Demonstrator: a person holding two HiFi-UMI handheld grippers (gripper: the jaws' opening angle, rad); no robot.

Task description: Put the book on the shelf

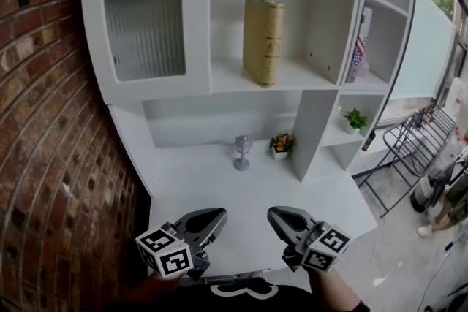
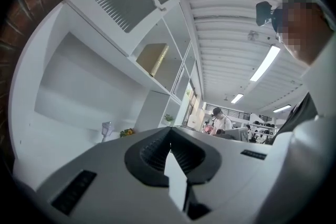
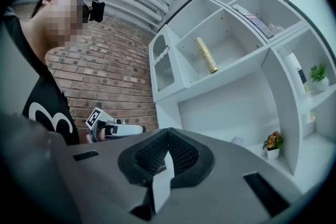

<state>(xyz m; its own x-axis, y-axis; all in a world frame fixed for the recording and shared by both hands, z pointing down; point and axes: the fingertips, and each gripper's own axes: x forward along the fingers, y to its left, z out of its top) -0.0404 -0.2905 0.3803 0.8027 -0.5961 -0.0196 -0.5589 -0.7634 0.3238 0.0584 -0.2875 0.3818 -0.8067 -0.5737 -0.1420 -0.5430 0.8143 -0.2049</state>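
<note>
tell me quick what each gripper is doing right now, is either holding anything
left gripper: shut, nothing between its jaws
right gripper: shut, nothing between its jaws

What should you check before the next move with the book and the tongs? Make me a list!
1. Book on the shelf: ok, it stands upright.
2. Left tongs empty: ok, shut on nothing.
3. Right tongs empty: ok, shut on nothing.
4. Both tongs away from the book: ok, they are low over the desk.
5. Goblet and flower pot upright: ok.
6. Book steady enough not to tip: cannot tell.
</note>
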